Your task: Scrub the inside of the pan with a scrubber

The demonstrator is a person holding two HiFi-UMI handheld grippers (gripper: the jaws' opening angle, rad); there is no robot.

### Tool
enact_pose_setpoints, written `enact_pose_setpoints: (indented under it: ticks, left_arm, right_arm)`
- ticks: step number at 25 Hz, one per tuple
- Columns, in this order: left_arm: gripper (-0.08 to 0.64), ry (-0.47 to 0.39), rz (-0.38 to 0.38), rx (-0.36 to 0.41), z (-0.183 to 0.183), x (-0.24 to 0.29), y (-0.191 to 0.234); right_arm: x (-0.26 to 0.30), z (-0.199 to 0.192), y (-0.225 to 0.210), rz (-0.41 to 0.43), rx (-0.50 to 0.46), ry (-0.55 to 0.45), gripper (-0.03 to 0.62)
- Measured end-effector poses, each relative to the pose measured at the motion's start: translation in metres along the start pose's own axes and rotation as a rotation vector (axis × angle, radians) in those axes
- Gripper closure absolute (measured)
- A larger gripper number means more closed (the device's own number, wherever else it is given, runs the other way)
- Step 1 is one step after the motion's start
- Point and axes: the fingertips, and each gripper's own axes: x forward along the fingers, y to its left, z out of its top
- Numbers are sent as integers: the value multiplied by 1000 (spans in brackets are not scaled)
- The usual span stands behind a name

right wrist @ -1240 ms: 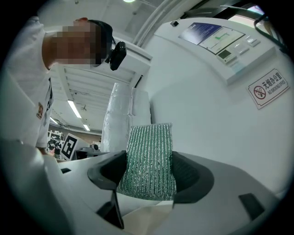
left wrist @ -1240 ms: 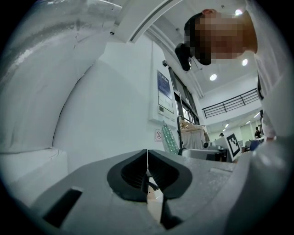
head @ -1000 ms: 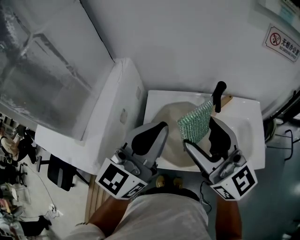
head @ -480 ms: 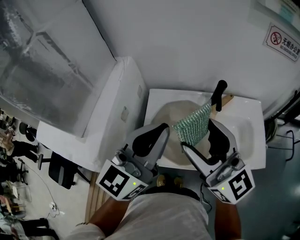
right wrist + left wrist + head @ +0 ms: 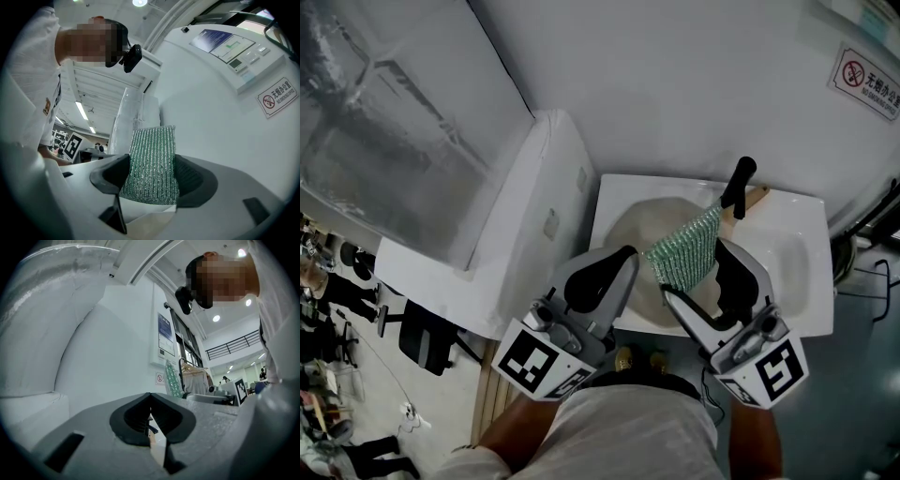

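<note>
A cream-coloured pan (image 5: 637, 230) with a black handle (image 5: 738, 184) lies in a white basin (image 5: 792, 248). My right gripper (image 5: 696, 274) is shut on a green scrubber (image 5: 684, 251), which stands up from the jaws over the pan's near right side. Whether the scrubber touches the pan I cannot tell. In the right gripper view the scrubber (image 5: 152, 164) fills the gap between the pads of that gripper (image 5: 151, 182). My left gripper (image 5: 614, 264) hovers at the basin's near left edge, shut with nothing in it. Its jaws (image 5: 151, 420) meet; the scrubber (image 5: 172, 378) shows beyond them.
A white box-shaped unit (image 5: 520, 211) stands left of the basin, with a clear plastic cover (image 5: 384, 122) further left. The white wall behind carries a no-smoking sign (image 5: 865, 82). The floor lies below at the left.
The scrubber and the right gripper have shifted slightly left over the pan. The left gripper has stayed where it was.
</note>
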Motion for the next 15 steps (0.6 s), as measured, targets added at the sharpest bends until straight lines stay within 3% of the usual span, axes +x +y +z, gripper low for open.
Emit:
enact_pose_setpoints:
  ticks: [15]
  left_arm:
    - [543,9,-6,2,-2,0,1]
  right_arm:
    - [1,-5,0,-2,12,13,289]
